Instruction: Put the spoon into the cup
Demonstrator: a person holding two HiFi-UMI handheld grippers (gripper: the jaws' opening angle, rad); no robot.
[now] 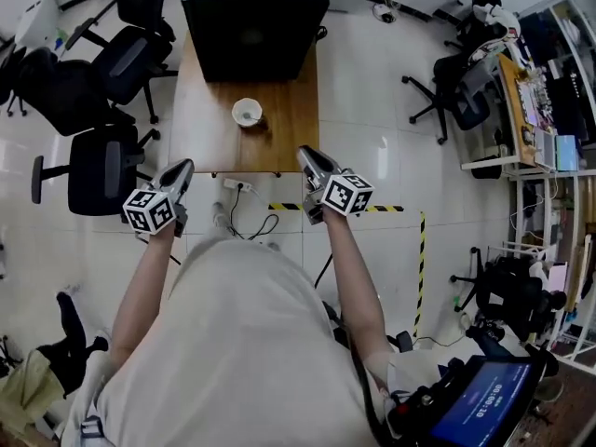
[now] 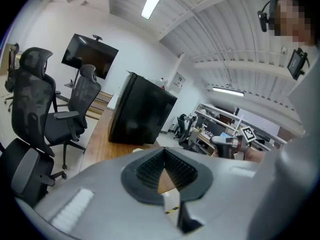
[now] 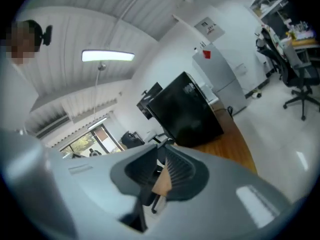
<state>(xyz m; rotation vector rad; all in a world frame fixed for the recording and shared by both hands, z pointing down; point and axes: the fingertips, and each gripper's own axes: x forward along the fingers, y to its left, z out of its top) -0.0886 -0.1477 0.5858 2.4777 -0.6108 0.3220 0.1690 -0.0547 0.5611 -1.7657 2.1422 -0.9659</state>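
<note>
Cup [image 1: 247,112] stands on the wooden table [image 1: 200,128], well ahead of your left gripper [image 1: 184,166] and right gripper [image 1: 305,152], both empty with jaws pinched together, so look closely to confirm the spoon rests inside.

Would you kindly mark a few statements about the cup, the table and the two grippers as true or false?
1. The cup stands on the table. True.
2. The right gripper holds the cup. False: nothing is between its jaws, and it is near the table's near edge, apart from the cup.
3. A black box stands on the table beyond the cup. True.
4. The left gripper holds a spoon. False: nothing is between its jaws.
</note>
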